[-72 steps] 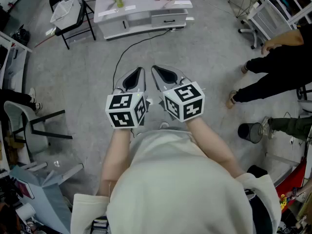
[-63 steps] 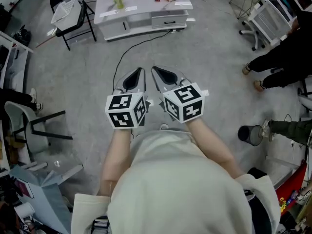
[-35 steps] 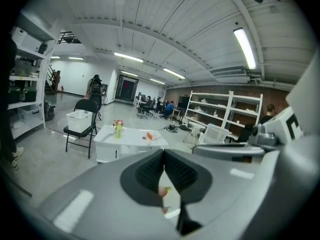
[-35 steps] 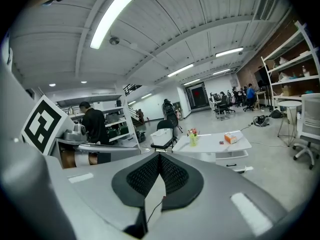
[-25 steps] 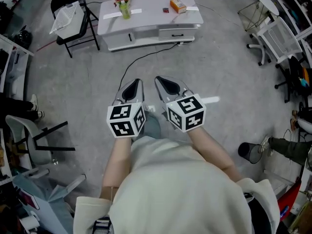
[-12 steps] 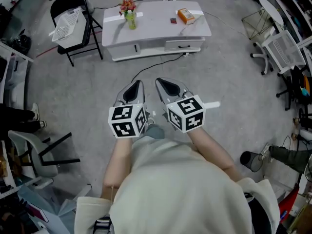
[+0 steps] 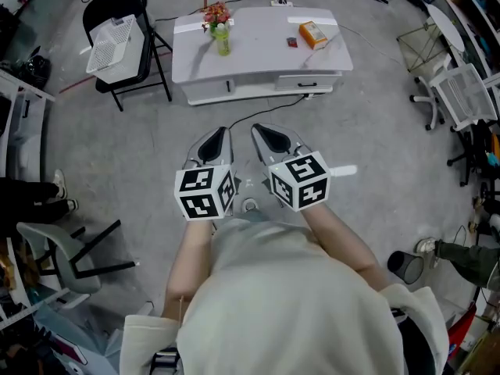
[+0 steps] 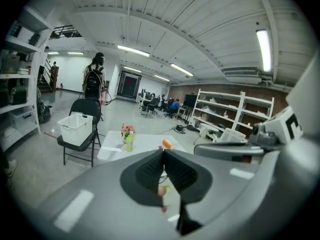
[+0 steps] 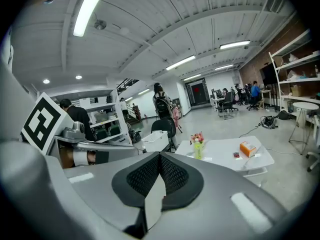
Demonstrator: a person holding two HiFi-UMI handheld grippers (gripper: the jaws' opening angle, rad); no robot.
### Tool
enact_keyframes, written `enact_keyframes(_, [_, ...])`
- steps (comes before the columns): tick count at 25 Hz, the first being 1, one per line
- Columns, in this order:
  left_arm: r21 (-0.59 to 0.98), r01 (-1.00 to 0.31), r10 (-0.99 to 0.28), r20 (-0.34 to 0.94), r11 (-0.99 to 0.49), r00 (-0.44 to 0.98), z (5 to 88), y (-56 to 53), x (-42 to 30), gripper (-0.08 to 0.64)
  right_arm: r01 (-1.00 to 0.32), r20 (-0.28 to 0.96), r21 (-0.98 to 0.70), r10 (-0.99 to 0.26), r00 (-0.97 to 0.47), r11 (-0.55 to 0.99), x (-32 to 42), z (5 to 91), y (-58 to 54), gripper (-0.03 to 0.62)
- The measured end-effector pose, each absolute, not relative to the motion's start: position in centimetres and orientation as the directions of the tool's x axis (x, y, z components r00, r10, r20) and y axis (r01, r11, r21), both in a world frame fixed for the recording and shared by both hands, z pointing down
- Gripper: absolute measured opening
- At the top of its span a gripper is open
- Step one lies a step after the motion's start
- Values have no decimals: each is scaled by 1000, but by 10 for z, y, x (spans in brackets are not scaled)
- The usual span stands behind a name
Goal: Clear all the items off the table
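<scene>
A low white table (image 7: 258,61) stands ahead on the grey floor. On it are a green bottle with flowers (image 7: 221,37), an orange box (image 7: 314,34), a small dark item (image 7: 292,42) and a paper strip (image 7: 191,28). My left gripper (image 7: 217,135) and right gripper (image 7: 262,131) are held side by side, well short of the table. Both are shut with nothing in them. The left gripper view shows its jaws (image 8: 163,151) closed, with the bottle (image 8: 129,141) and box (image 8: 166,144) beyond. In the right gripper view the bottle (image 9: 198,149) and box (image 9: 247,148) stand on the table (image 9: 225,159).
A black folding chair carrying a white basket (image 7: 117,41) stands left of the table. A cable (image 7: 258,114) runs over the floor from the table. White wire chairs (image 7: 461,92) are at the right, a grey chair (image 7: 62,244) lower left, a black bin (image 7: 402,266) lower right.
The table has come nearer and sits lower in the head view as both grippers travel forward together. A person at the right in the oldest frames is gone from view.
</scene>
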State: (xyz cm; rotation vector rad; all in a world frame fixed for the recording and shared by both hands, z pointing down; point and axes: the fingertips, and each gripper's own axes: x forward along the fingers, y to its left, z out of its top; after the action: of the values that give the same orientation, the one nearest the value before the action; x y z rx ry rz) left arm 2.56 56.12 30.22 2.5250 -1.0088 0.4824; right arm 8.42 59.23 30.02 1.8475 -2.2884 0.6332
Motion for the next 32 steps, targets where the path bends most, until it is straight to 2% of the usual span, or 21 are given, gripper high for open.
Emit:
enact_keyframes(21, [225, -745, -594, 480, -627, 645, 328, 480, 14, 9, -950, 391, -244, -877, -280, 195, 75, 324, 517, -2])
enact_keyframes(32, [218, -783, -627, 492, -582, 604, 337, 388, 37, 9, -941, 404, -223, -855, -325, 253, 106, 331, 417, -2])
